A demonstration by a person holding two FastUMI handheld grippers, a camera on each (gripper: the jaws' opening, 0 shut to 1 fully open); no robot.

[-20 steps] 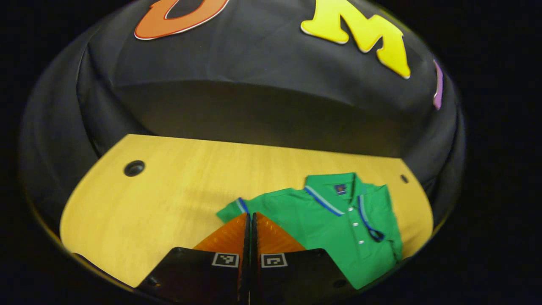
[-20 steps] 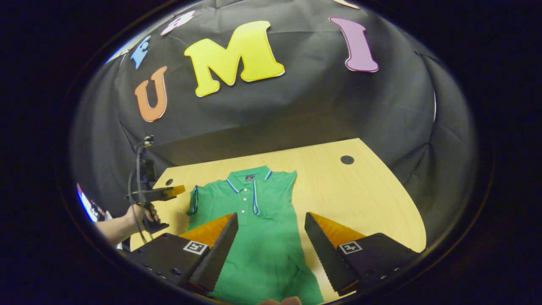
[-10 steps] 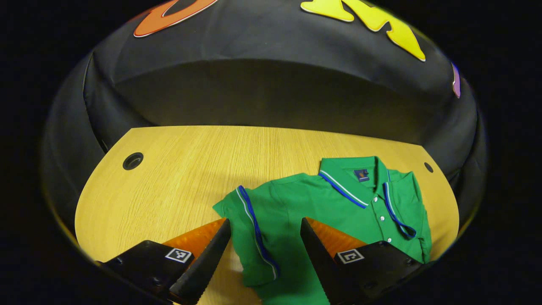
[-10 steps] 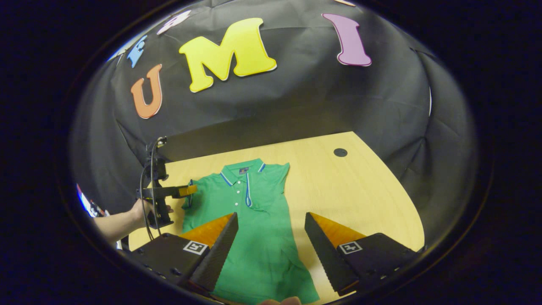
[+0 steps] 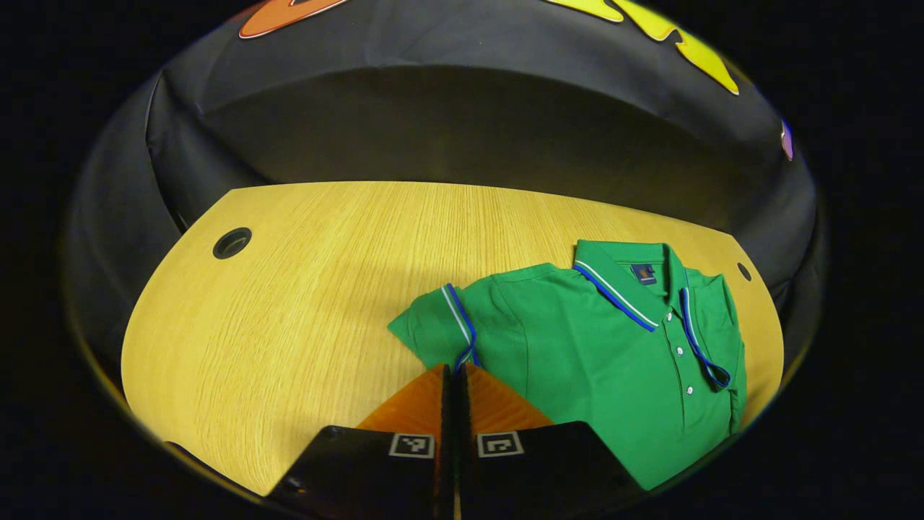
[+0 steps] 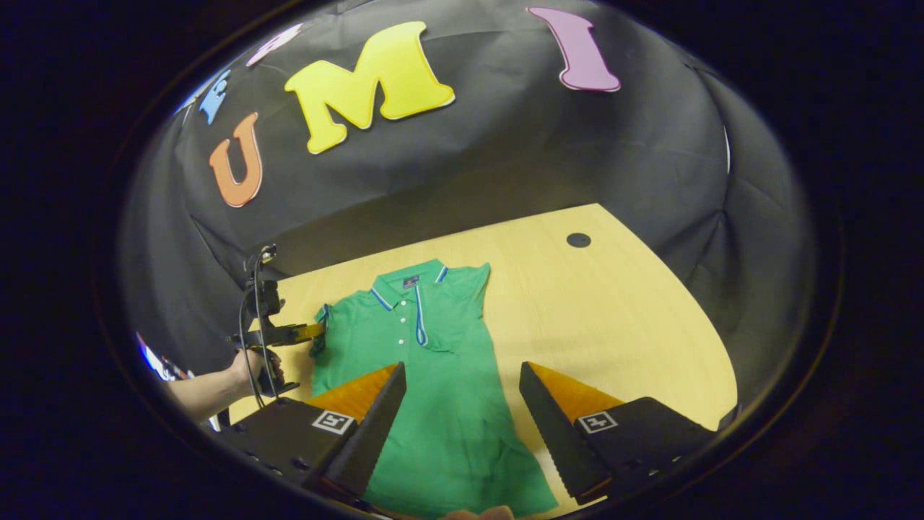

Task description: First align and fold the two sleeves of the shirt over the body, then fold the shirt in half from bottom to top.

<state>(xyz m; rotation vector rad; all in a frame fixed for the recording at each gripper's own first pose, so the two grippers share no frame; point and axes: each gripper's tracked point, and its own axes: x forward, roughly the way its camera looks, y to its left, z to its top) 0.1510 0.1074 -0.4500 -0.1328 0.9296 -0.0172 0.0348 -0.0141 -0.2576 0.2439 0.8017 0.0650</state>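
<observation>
Now, near first:
Left gripper (image 5: 453, 368): we have just pinched the sleeve (image 5: 433, 334), lower centre.
Right gripper (image 6: 462, 375): we hold it wide, empty, above the shirt (image 6: 426, 375).
Table (image 6: 613, 303): shirt flat, mid-frame; sleeve fold next.

One green short-sleeved polo shirt (image 6: 433, 390) with blue-and-white trim lies on one pale wooden bench (image 6: 613, 310). Two round cable holes (image 5: 232, 243) pierce the bench, upper left and far right in the left gripper view. Two grippers: the left gripper (image 6: 317, 331) and the right gripper (image 6: 462, 375).
</observation>
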